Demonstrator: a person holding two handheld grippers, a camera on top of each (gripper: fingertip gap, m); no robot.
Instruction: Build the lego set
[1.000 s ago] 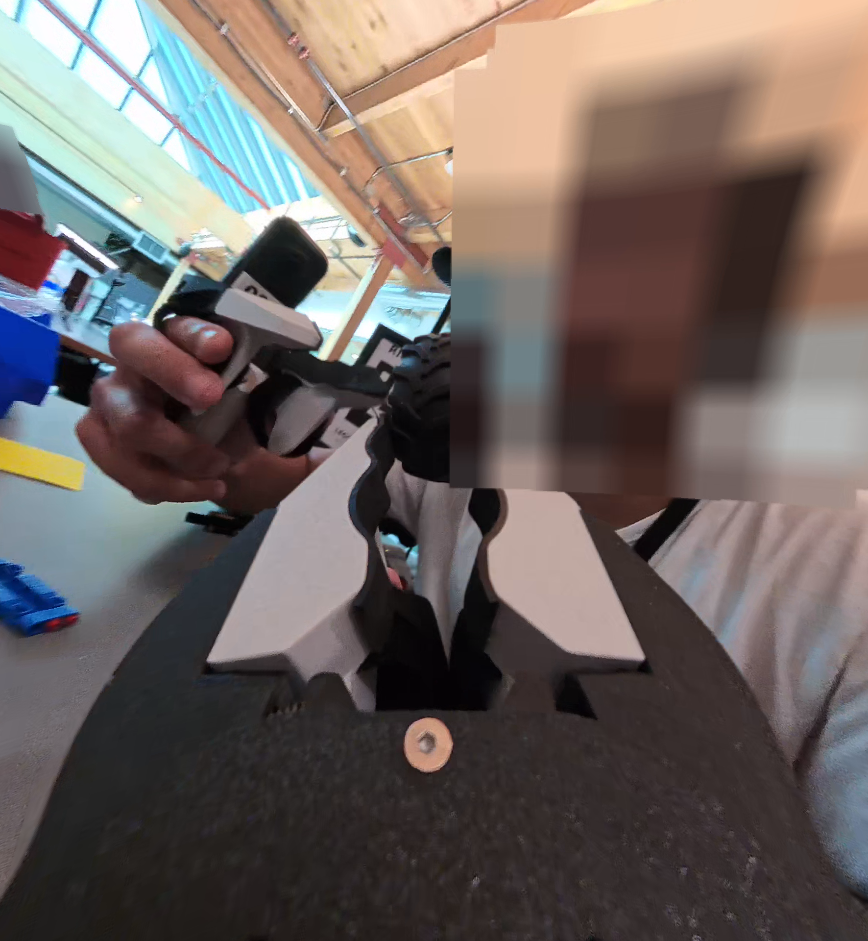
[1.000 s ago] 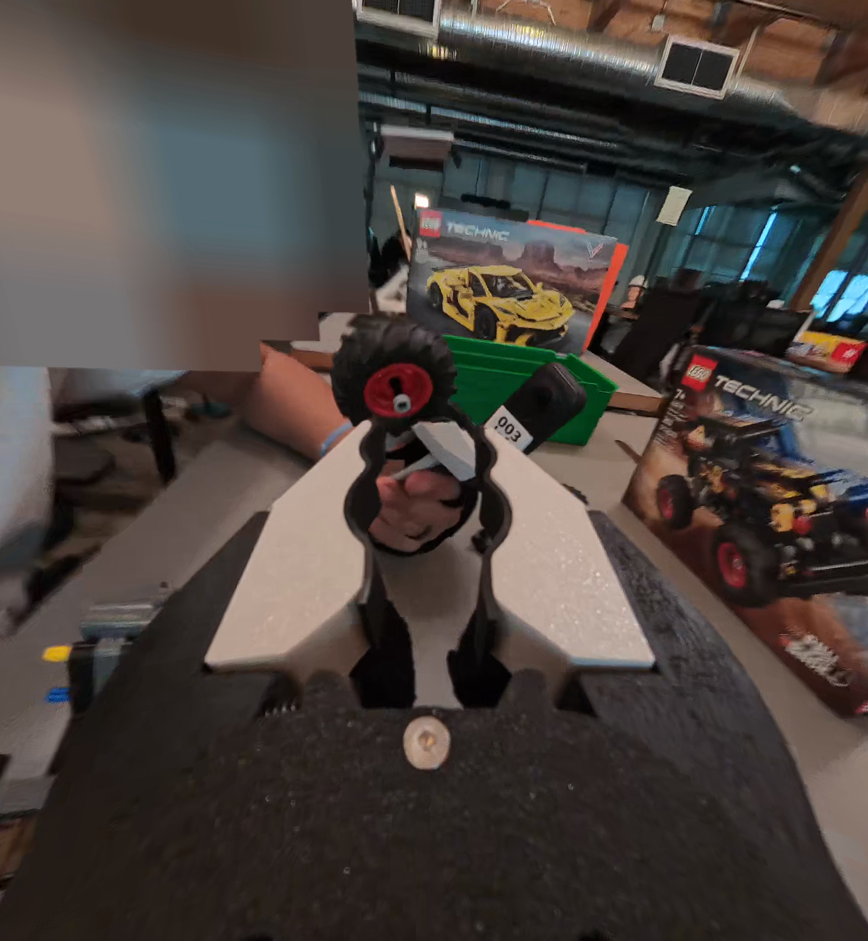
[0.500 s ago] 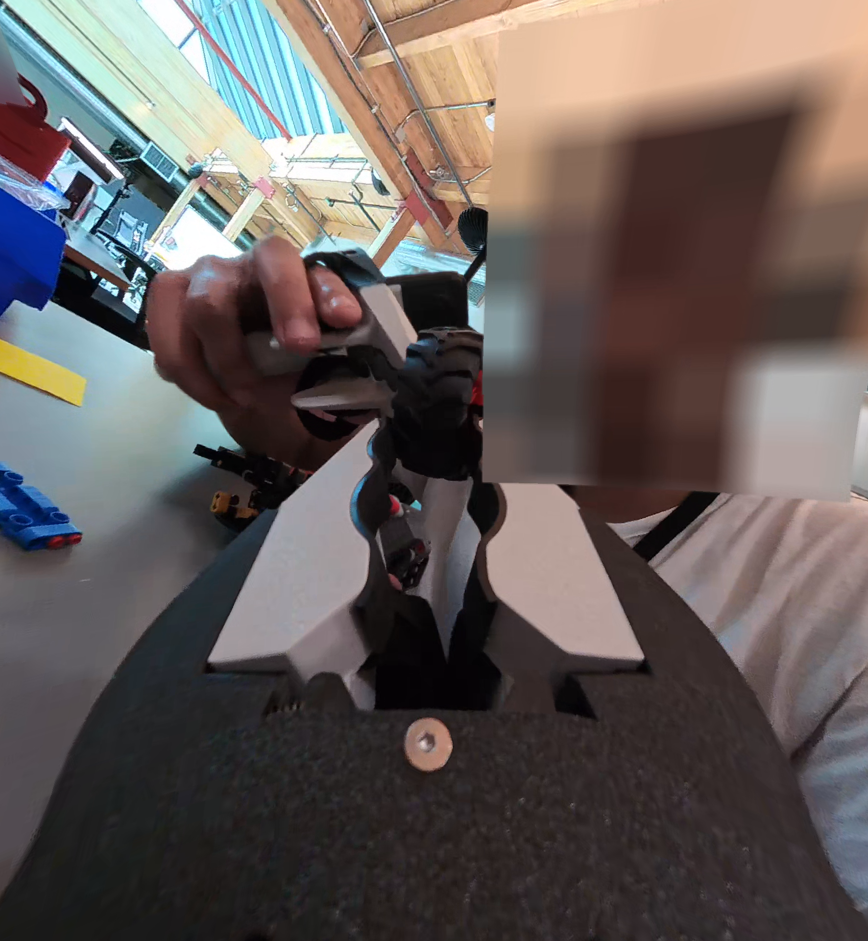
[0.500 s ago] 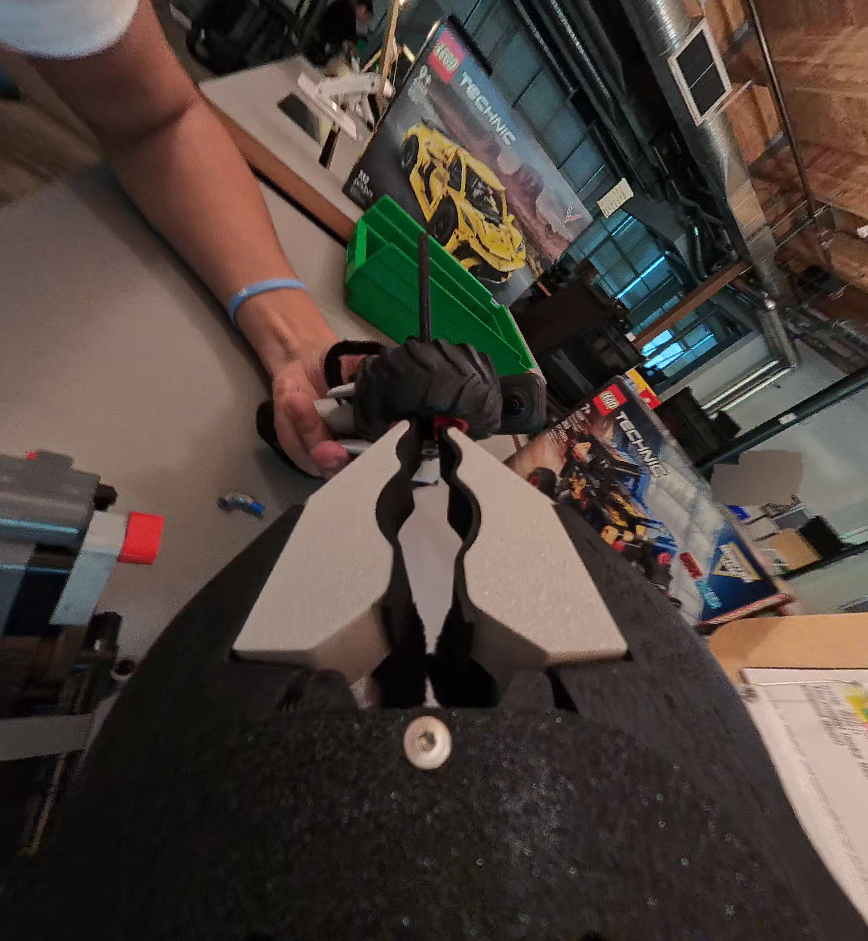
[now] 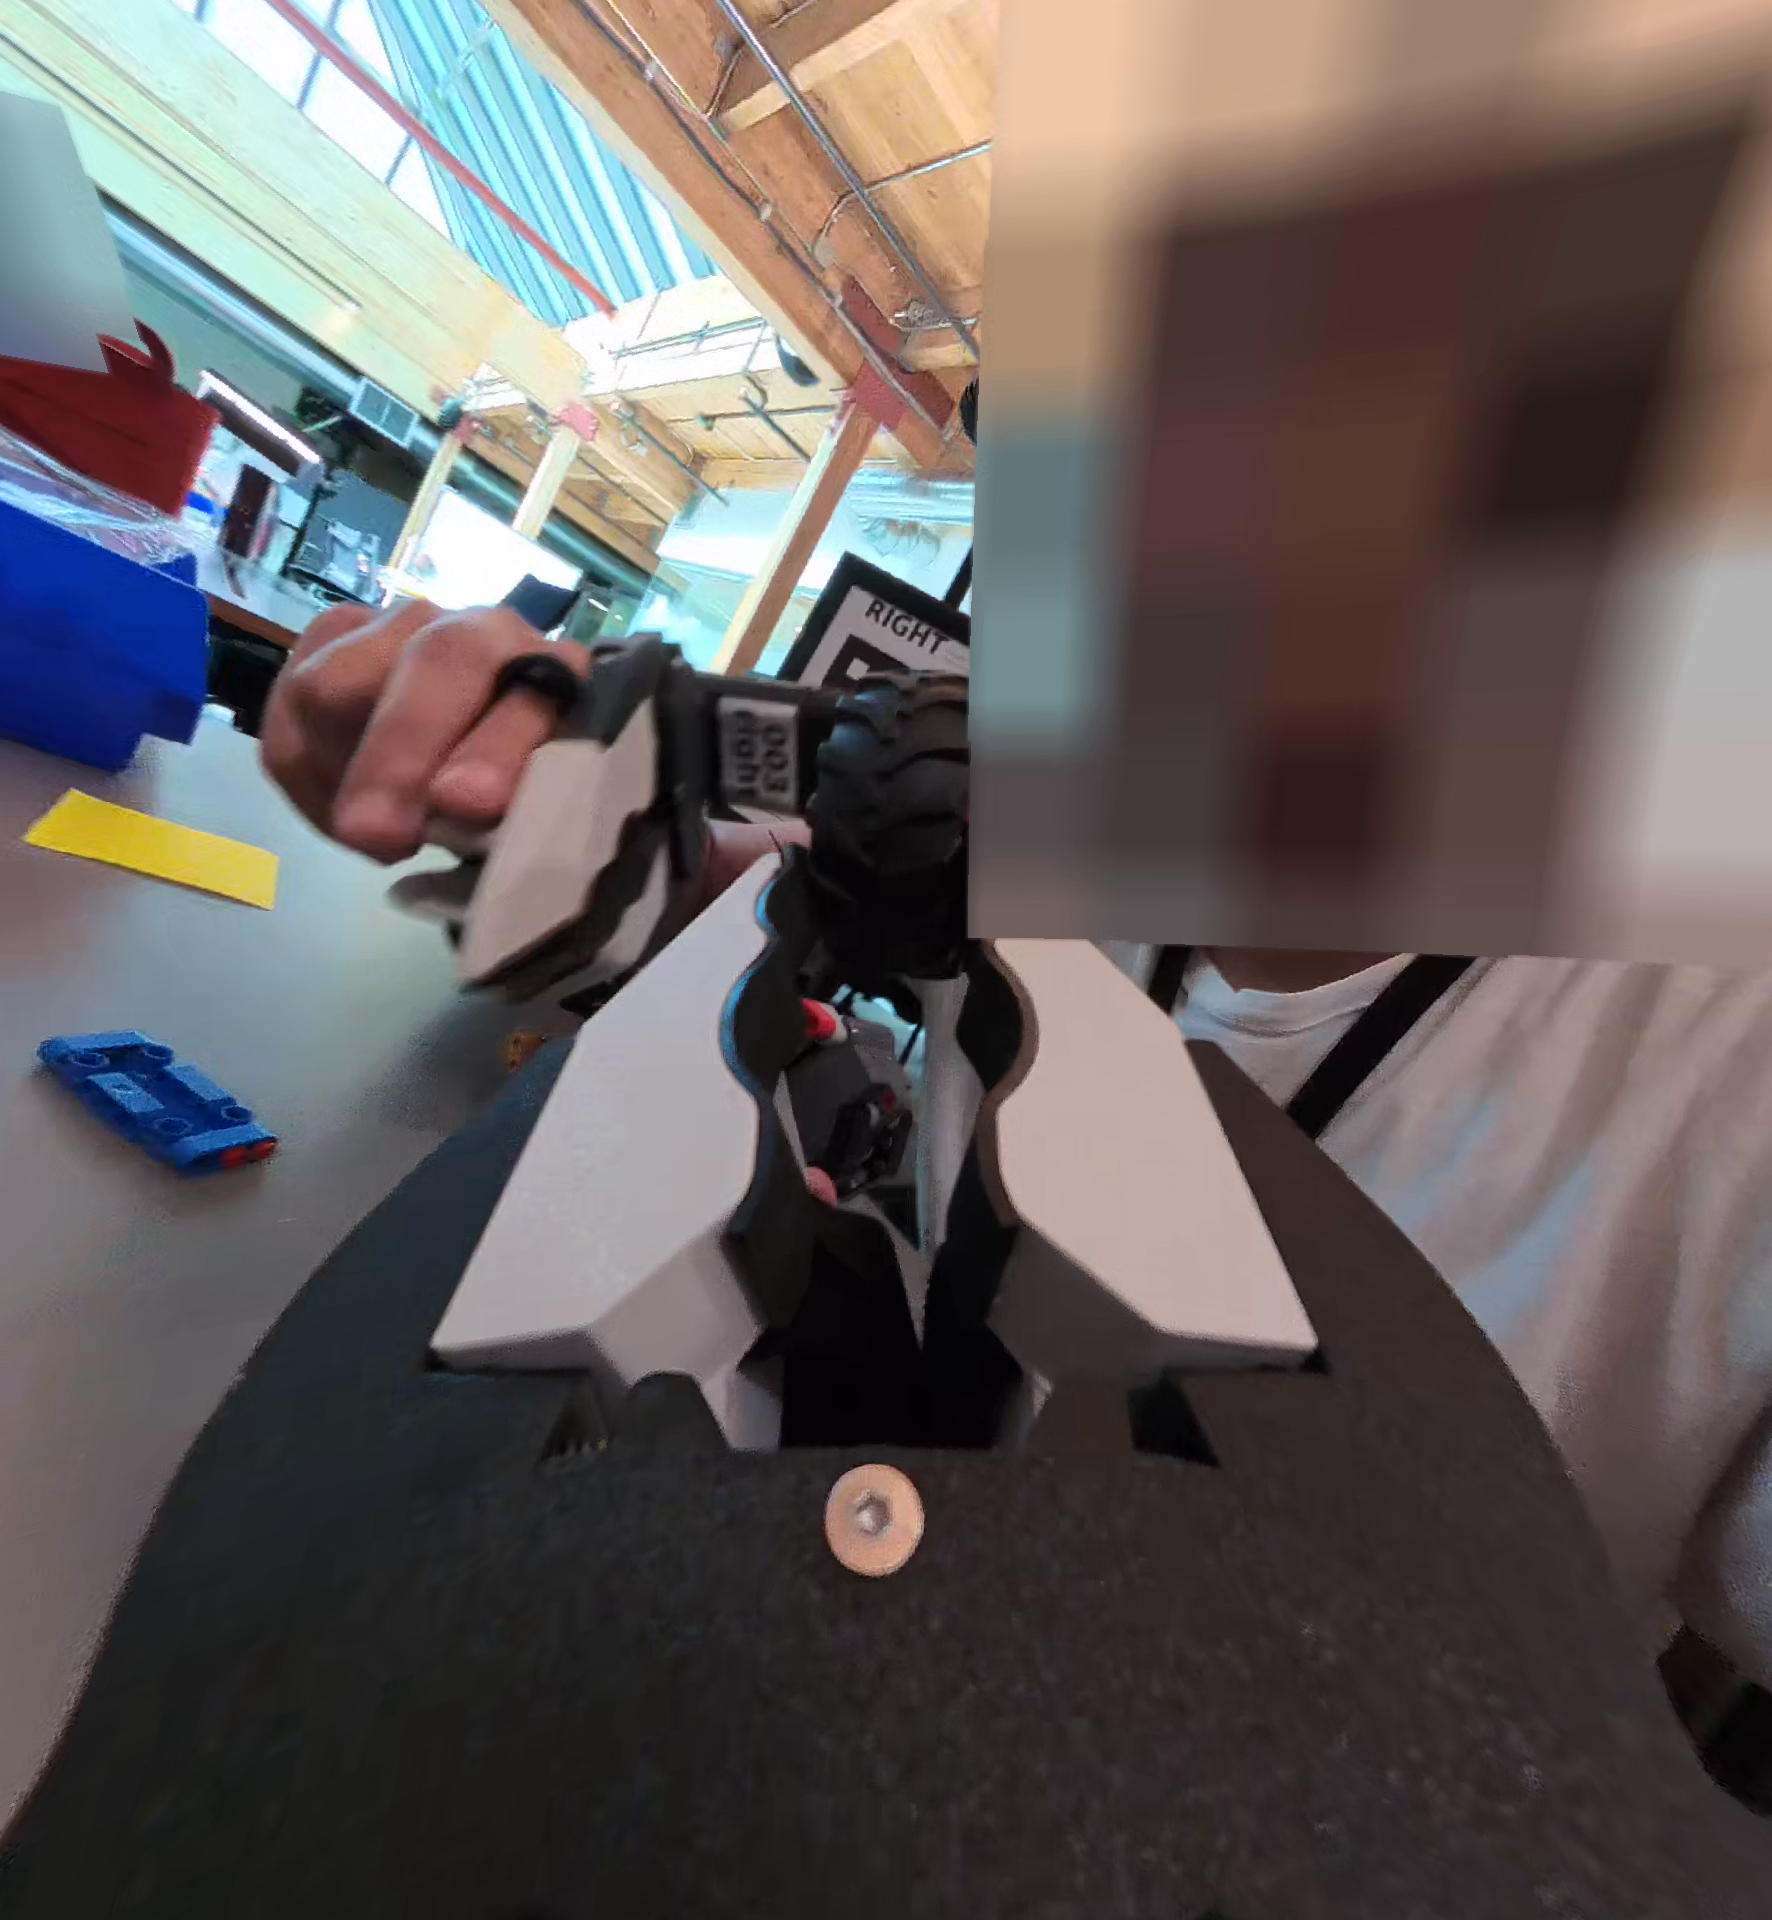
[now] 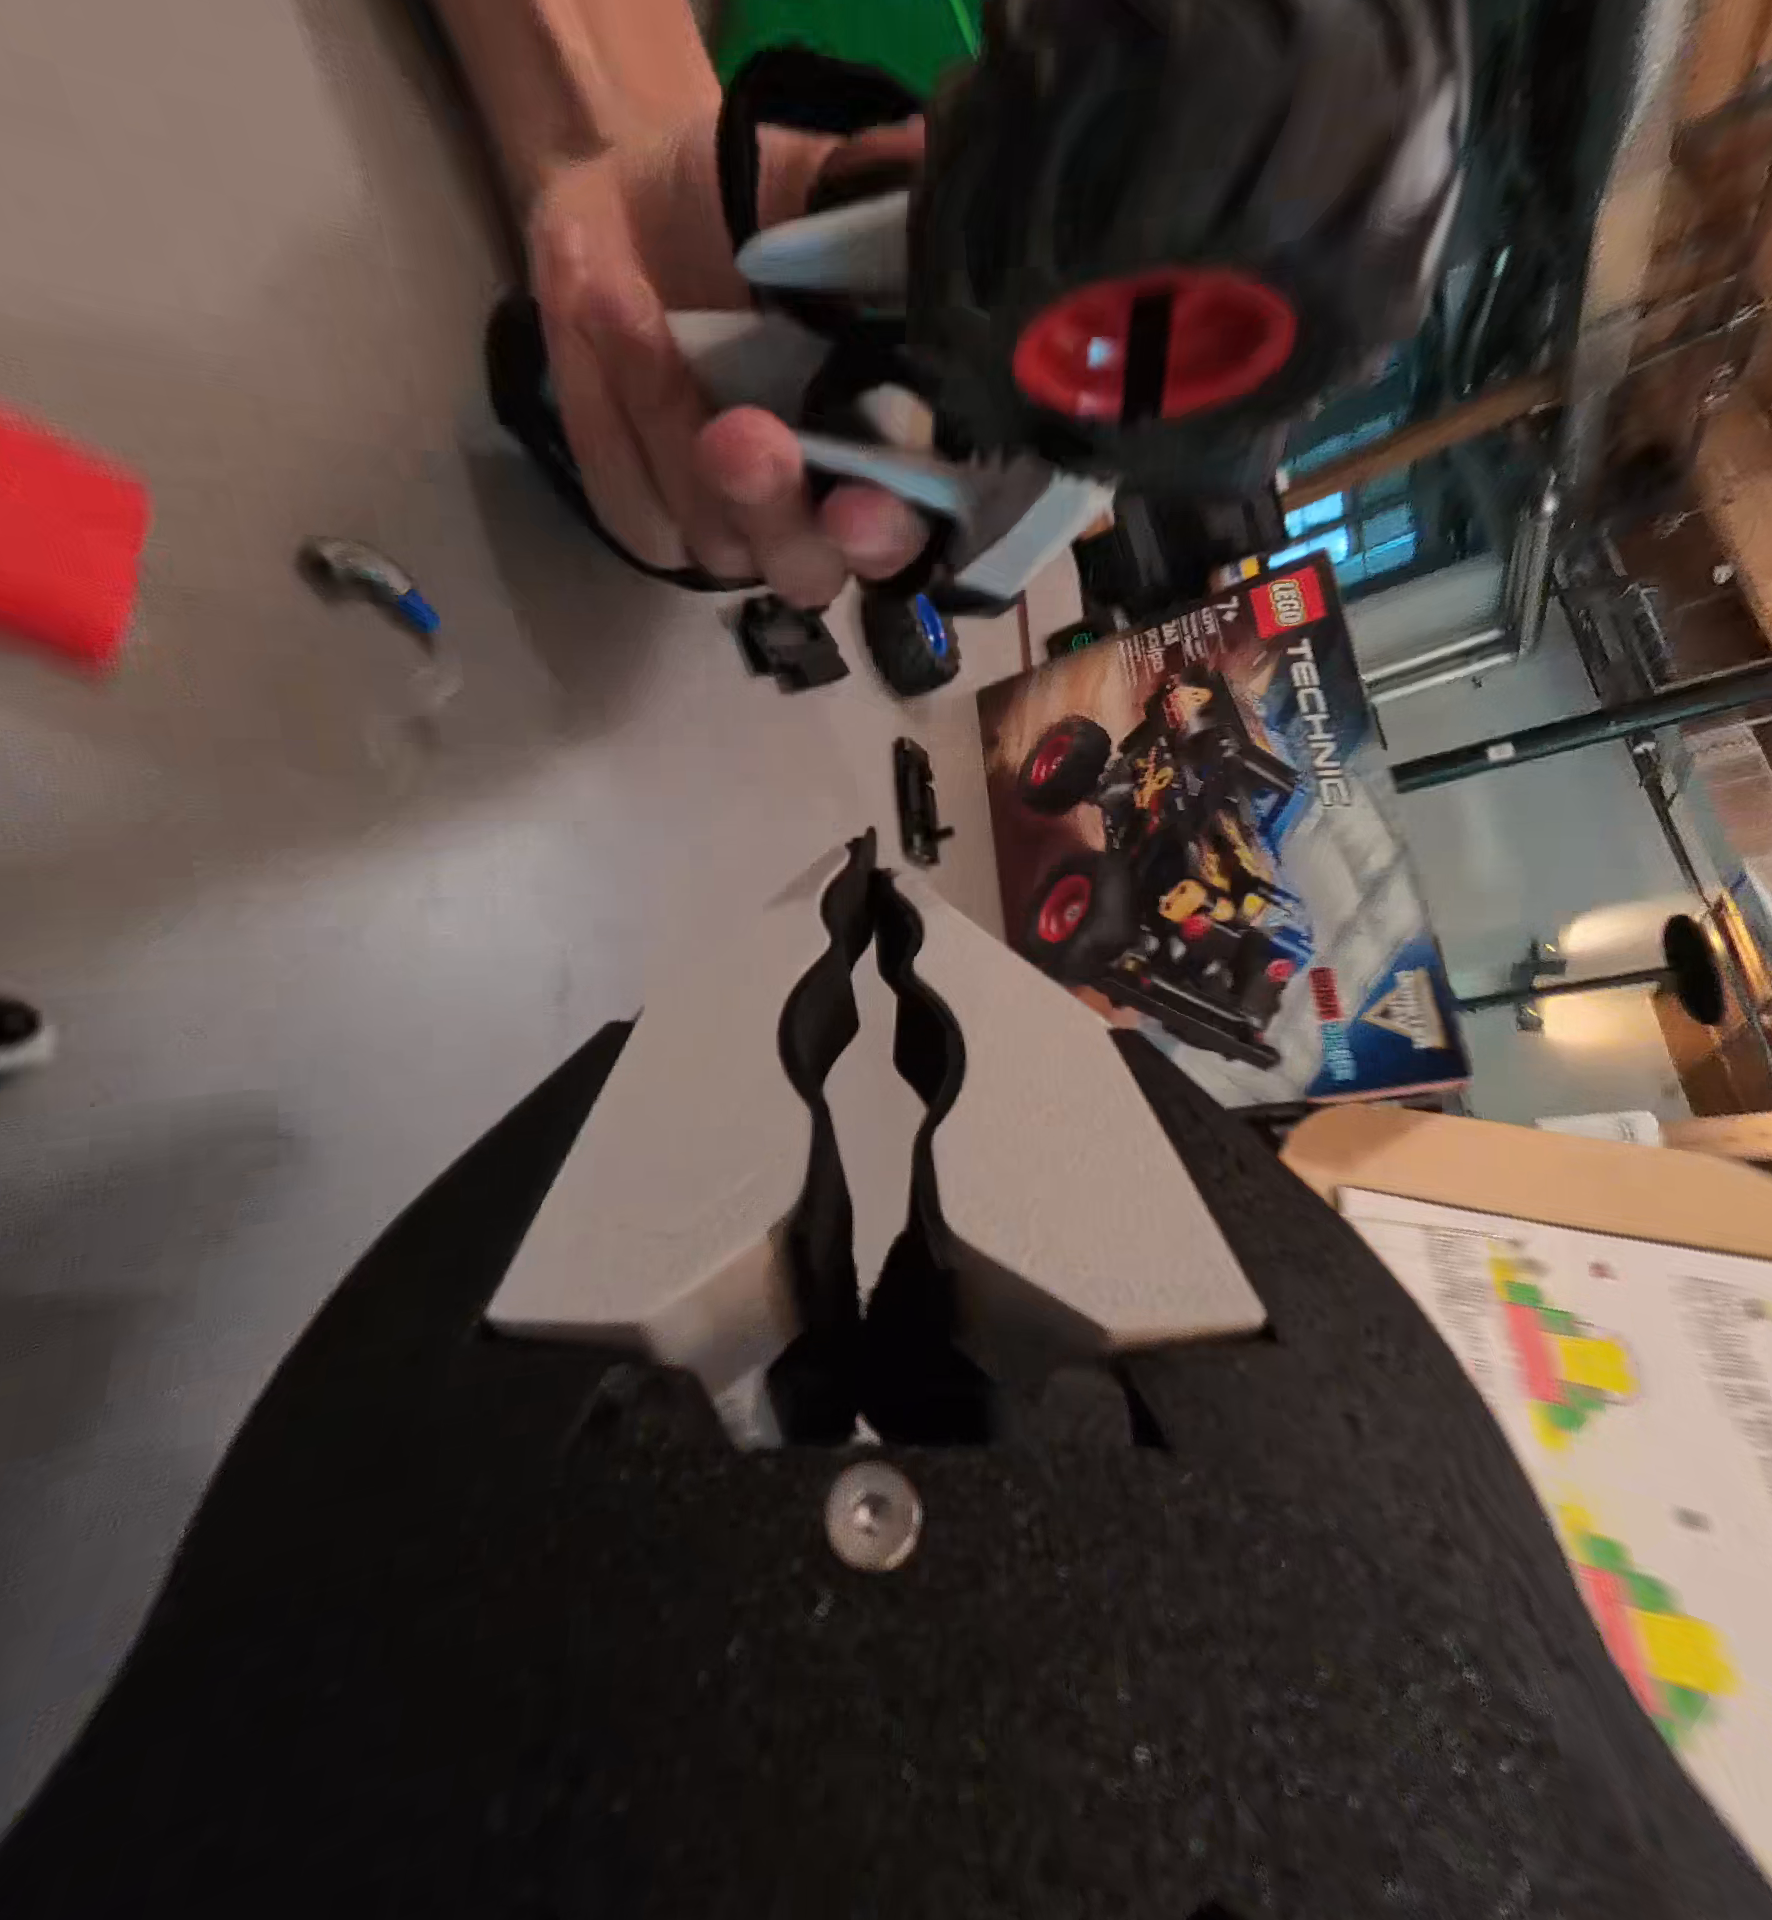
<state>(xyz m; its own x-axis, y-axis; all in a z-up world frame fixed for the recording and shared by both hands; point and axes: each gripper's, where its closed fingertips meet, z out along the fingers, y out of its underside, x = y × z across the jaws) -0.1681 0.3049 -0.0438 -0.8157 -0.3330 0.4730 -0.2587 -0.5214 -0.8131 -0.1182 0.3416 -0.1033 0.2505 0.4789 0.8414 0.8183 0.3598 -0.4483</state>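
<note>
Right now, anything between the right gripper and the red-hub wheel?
Nothing visible. The right gripper is shut and empty, with open air up to the red-hub wheel, which the left gripper holds.

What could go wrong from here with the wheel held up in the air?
1. The left gripper pinches the wheel only at its very tips, so it may slip out.
2. The right gripper is shut and off the wheel, giving no backup.
3. A dropped wheel could scatter loose parts on the table, such as the small blue-hubbed wheel.

Blue plate, yellow slip, toy box.
</note>
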